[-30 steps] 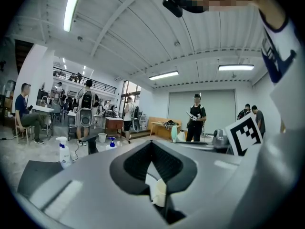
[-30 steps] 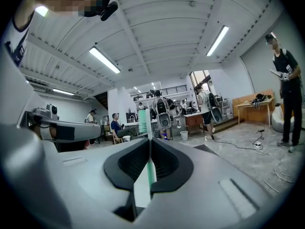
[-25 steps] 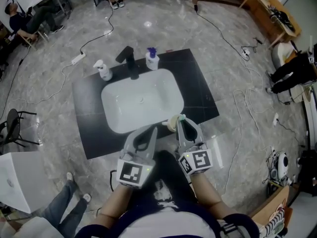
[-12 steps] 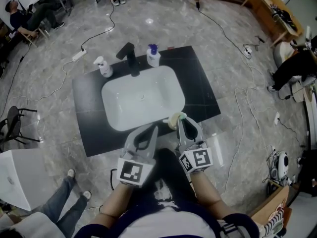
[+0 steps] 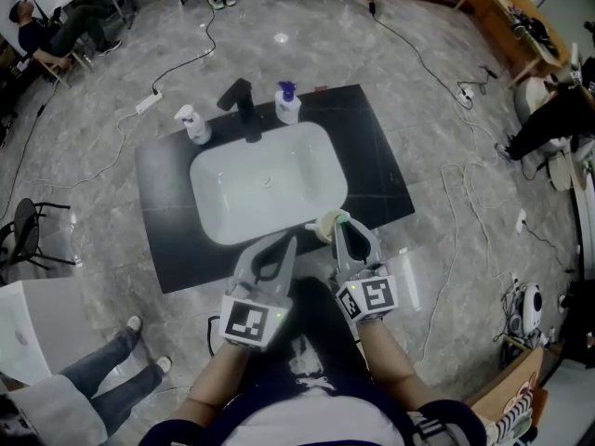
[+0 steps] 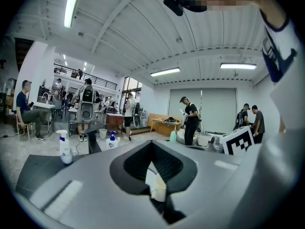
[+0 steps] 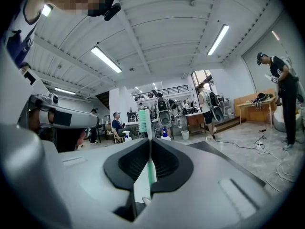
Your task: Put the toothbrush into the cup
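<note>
The right gripper (image 7: 149, 140) is clamped on a slim mint-green plastic toothbrush (image 7: 150, 168). The handle stands upright between the closed jaws and the bristled head sticks up above their tips. The left gripper (image 6: 152, 143) has its jaws together at the tips, and I judge it empty.

Over the last second neither gripper has shifted in the head view. The right gripper (image 5: 346, 227) and the left gripper (image 5: 286, 242) sit side by side at the near edge of the white oval ceramic basin (image 5: 279, 193), as they did before. The only real change is a bystander's legs moving across the floor at lower left. So I judge the task to be paused just short of insertion: the toothbrush (image 5: 341, 219) is at the small cream cup (image 5: 325, 229) but not yet released into it.

Only the right gripper view shows the grip itself and which way up the brush is. Only the head view shows the layout, with the cup on the black countertop (image 5: 372, 156) at the basin's near rim, right beside the right gripper's tips. How far down the brush reaches in the cup is too small to tell there. The left gripper view shows the cup (image 6: 159, 189) through the gap below its jaws, and further off the white spray bottle (image 6: 64, 148) and the blue-capped pump bottle (image 6: 113, 141).
</note>
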`<state>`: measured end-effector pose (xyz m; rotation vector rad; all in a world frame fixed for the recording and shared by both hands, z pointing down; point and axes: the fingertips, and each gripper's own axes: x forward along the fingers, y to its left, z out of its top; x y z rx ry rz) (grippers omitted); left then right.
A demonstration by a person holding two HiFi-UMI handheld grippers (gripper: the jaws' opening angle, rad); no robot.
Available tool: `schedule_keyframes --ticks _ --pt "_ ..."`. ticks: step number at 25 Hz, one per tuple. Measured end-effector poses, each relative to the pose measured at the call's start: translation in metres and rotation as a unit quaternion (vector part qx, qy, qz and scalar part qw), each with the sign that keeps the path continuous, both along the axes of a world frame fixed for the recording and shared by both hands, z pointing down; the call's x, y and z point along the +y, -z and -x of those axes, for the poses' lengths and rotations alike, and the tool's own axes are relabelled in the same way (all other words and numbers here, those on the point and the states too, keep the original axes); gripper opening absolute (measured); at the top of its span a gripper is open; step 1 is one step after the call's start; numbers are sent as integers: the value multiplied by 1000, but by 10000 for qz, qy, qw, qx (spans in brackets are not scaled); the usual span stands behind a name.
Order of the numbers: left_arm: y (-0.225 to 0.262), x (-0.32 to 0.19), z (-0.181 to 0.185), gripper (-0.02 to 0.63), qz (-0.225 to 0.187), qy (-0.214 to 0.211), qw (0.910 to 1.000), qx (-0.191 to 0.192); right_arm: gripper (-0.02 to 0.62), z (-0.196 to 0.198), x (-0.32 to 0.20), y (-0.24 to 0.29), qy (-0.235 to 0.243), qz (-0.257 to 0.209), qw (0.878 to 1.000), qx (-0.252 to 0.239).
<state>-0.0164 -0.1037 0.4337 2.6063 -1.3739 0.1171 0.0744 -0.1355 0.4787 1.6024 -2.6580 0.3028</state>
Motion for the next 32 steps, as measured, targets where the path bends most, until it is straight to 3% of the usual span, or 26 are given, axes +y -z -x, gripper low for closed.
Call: schedule_keyframes --ticks 32 --pt "-10 -16 4 -2 148 68 9999 14 17 6 -12 -38 196 353 9991 97"
